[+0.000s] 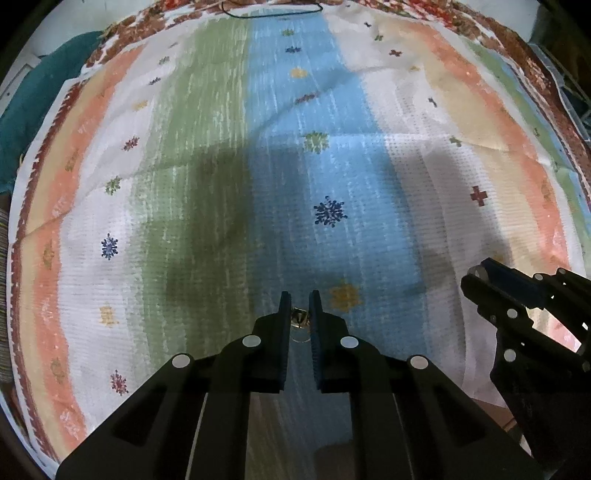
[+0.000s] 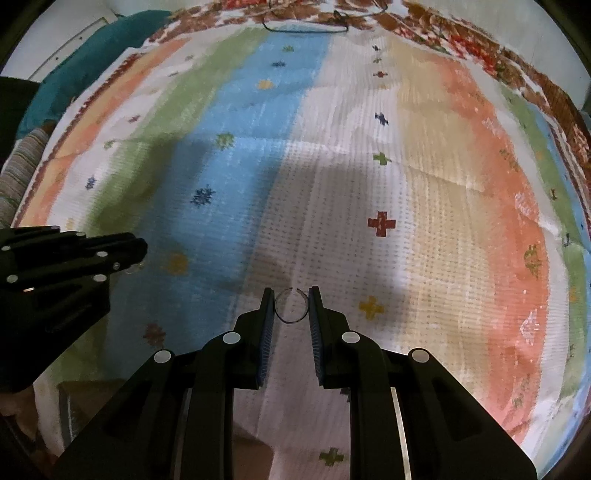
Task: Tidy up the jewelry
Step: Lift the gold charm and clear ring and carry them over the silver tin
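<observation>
left gripper (image 1: pixel 299 317): jaws clamped on a small gold earring (image 1: pixel 298 318), pinched at the tips
right gripper (image 2: pixel 291 306): jaws closed against a thin open ring (image 2: pixel 291 306), held between the tips
under both: striped cloth (image 1: pixel 221 147)
far past jaws: black cord loop (image 1: pixel 273 11) at cloth's far edge

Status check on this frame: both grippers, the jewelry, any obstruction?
Left gripper shut on small metal piece. Right gripper shut on thin open ring. Striped cloth clear nearby.
</observation>
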A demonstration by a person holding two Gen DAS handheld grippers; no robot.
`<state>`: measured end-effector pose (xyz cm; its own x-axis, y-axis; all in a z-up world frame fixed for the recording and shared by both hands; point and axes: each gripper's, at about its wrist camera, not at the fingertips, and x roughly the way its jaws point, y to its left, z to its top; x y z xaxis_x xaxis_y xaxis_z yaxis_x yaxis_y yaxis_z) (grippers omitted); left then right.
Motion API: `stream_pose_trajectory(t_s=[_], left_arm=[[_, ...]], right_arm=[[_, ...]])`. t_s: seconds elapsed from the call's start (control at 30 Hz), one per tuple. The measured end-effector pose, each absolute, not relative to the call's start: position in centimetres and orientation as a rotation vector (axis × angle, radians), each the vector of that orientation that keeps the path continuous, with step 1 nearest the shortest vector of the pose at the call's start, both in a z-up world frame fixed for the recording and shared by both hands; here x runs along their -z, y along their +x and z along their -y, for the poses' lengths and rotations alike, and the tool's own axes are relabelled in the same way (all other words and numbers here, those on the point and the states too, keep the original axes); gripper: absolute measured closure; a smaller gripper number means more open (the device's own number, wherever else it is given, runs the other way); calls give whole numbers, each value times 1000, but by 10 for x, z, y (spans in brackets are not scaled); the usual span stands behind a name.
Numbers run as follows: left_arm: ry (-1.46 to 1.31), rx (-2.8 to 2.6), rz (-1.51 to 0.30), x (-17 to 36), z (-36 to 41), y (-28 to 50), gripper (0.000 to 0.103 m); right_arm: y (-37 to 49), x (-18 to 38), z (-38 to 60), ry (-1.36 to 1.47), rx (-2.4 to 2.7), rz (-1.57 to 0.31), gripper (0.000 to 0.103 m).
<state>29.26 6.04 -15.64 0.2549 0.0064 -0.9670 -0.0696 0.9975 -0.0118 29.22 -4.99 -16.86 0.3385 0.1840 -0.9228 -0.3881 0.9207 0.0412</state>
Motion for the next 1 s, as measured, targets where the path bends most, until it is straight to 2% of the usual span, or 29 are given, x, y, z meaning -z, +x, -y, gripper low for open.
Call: stream_pose_trajectory(t_s=[0.3, 1.0], left_arm=[[-64, -46, -1265, 137, -58, 281, 94], [-140, 58, -1079, 53, -31, 214, 94]], right_arm=[[277, 152, 54, -180, -380, -1131, 84], [214, 83, 67, -161, -412, -947, 84]])
